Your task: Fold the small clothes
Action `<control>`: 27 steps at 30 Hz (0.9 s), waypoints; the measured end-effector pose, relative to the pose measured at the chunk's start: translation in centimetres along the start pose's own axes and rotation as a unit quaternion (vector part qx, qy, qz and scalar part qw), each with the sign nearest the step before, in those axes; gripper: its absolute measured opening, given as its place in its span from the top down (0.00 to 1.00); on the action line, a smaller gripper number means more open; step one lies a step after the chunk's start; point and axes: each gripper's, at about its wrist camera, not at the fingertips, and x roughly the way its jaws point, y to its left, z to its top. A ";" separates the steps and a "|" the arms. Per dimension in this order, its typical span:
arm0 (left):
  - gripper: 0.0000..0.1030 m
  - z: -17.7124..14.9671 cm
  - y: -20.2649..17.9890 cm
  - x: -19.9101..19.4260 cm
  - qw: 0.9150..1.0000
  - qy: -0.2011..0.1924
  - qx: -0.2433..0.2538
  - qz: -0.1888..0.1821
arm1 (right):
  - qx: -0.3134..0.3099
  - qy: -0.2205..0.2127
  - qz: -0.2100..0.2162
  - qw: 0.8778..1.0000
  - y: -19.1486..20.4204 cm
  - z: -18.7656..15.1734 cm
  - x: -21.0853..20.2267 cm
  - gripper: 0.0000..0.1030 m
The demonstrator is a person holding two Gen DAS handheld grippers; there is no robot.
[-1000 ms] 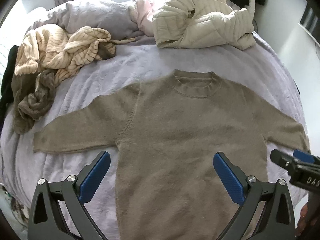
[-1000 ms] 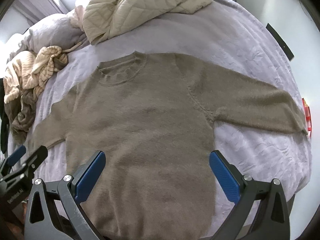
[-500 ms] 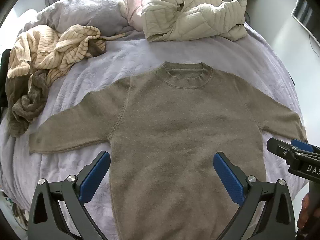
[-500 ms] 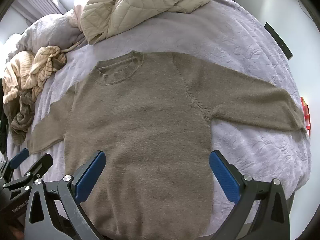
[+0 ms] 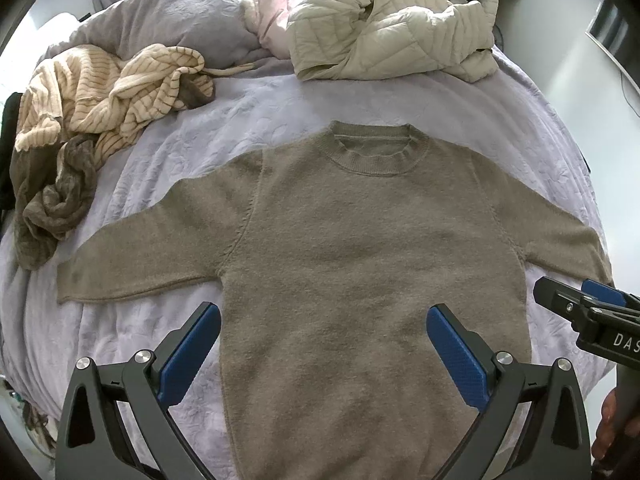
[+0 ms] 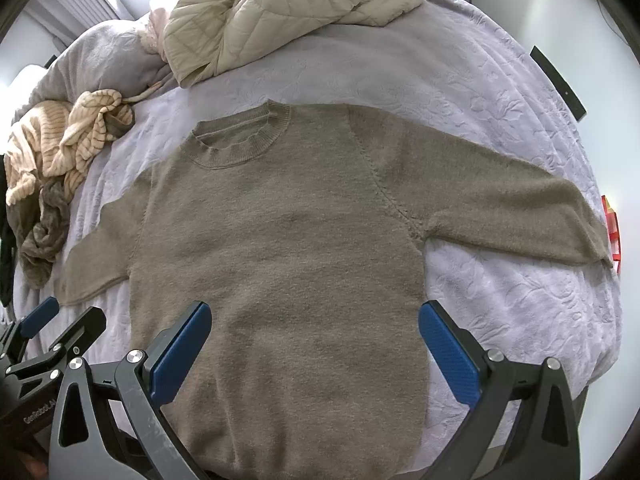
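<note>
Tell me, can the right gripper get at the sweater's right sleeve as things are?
Probably yes. The right gripper is open above the sweater, and the sleeve lies flat on the bedspread with nothing over it.

Soft daylight from the window behind my bed lights both views evenly; shadows are faint, focus sharp, edges bend and darken at corners.

Bare bed cover lies open around the sweater; striped clothes heap crowds the left edge. Quilted jacket blocks the head end.
</note>
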 end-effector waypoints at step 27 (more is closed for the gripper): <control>0.00 -0.5 0.8 1.1 1.000 0.012 -0.008 -0.002 | 0.001 0.005 -0.008 1.000 0.5 -0.1 0.7 0.00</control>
